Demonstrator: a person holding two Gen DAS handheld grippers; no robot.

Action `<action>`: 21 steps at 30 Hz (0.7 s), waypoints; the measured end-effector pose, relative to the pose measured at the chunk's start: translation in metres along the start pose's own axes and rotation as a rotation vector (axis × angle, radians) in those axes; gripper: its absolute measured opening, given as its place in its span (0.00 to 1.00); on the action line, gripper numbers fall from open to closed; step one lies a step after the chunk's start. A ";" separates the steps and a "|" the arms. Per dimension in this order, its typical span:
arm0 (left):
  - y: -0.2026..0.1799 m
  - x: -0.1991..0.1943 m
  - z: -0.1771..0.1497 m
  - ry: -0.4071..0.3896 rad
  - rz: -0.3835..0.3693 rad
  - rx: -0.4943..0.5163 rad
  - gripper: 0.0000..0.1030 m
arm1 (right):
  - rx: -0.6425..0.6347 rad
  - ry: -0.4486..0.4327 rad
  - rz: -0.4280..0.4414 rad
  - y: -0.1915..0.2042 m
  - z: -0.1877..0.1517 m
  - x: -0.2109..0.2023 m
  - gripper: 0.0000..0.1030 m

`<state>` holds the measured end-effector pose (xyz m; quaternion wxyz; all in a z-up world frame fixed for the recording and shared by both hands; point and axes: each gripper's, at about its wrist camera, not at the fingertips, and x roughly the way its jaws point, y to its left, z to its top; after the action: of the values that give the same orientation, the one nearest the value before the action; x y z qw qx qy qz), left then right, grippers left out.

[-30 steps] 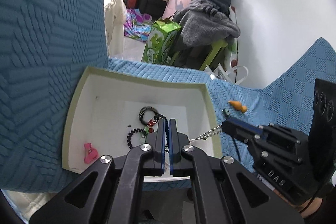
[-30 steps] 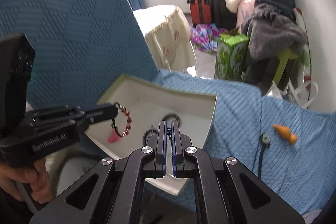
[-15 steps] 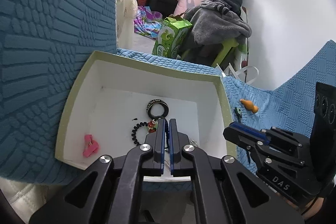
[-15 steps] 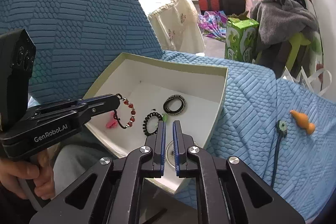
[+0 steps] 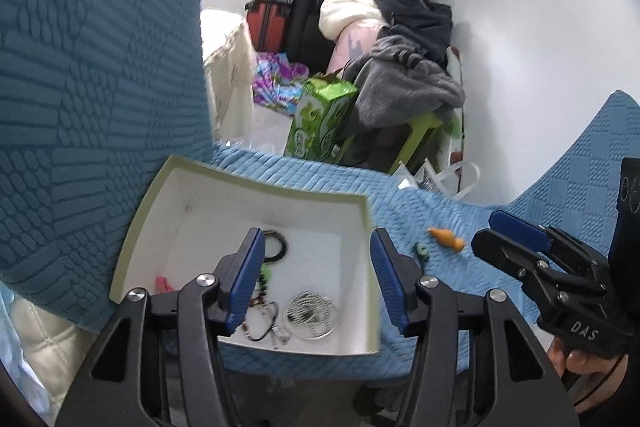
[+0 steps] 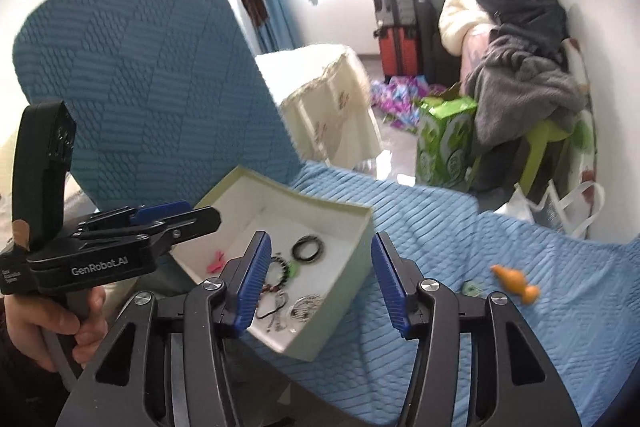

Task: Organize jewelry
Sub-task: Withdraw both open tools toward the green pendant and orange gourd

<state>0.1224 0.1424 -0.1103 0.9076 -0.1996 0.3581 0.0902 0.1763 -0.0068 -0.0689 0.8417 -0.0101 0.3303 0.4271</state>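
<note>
A white box with a pale green rim (image 5: 256,183) (image 6: 362,239) lies on the blue quilted cover. In it are a black ring bracelet (image 5: 276,247) (image 6: 307,247), a black bead bracelet (image 6: 282,269), a red bead bracelet (image 5: 260,307), a coiled silver chain (image 5: 309,314) (image 6: 306,305) and a pink clip (image 5: 162,283) (image 6: 216,263). My left gripper (image 5: 316,279) is open and empty above the box. My right gripper (image 6: 320,277) is open and empty above the box's right side. An orange charm (image 5: 446,238) (image 6: 514,279) and a green pendant (image 5: 421,250) (image 6: 472,287) lie on the cover to the right.
A raised blue cushion (image 6: 152,75) stands behind the box at left. Past the cover's edge are a green carton (image 5: 324,119), a pile of clothes (image 5: 404,83) on a green stool, suitcases (image 6: 394,27) and a cloth-covered table (image 6: 328,107).
Both grippers opened and pulled back and up from the box. The red bead bracelet left my left gripper and the silver chain left my right gripper; both now lie in the box.
</note>
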 end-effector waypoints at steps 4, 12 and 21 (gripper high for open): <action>-0.024 -0.003 0.000 -0.036 -0.011 0.003 0.54 | -0.004 -0.040 -0.029 -0.022 0.002 -0.022 0.49; -0.063 0.007 -0.007 -0.058 -0.062 0.031 0.54 | -0.019 -0.107 -0.089 -0.060 -0.009 -0.052 0.49; -0.101 0.061 -0.038 0.030 -0.152 0.026 0.49 | 0.010 -0.081 -0.136 -0.115 -0.052 -0.031 0.49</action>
<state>0.1747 0.0359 -0.1470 0.9090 -0.2156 0.3564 0.0132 0.2187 -0.1178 -0.1223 0.8814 -0.0111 0.2967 0.3673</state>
